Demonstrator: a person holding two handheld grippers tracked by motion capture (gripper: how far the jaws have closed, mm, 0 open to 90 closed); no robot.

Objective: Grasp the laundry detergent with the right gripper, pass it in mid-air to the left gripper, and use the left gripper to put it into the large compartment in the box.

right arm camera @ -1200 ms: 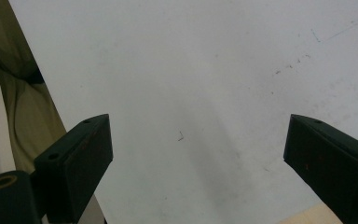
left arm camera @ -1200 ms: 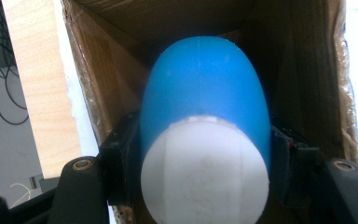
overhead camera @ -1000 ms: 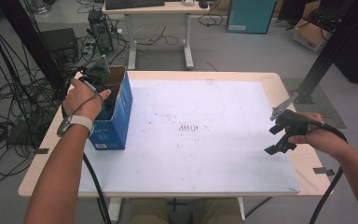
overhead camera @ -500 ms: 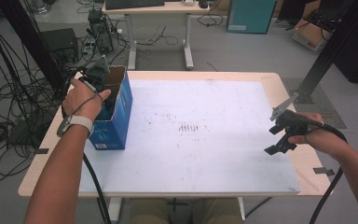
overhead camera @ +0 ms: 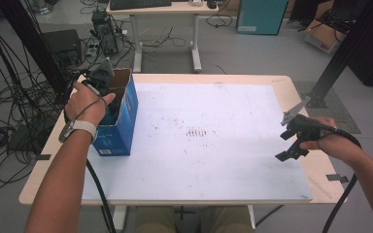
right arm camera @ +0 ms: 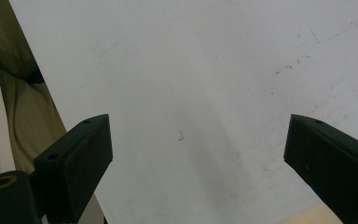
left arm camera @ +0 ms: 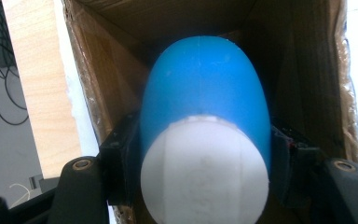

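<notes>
While the left gripper (left arm camera: 204,163) clamps a blue bottle (left arm camera: 205,107) inside the box (overhead camera: 121,114), the right gripper (right arm camera: 198,163) hovers wide open over the table (overhead camera: 223,160).

Your table (overhead camera: 298,90) has a pale wood top, and a white sheet (overhead camera: 223,160) covers most of it, leaving wood bare along the edges. Dark smudges mark the sheet near its middle. A blue box (overhead camera: 119,131) stands upright on the sheet's left edge, top open. Tape bits stick to the table's near corners.
</notes>
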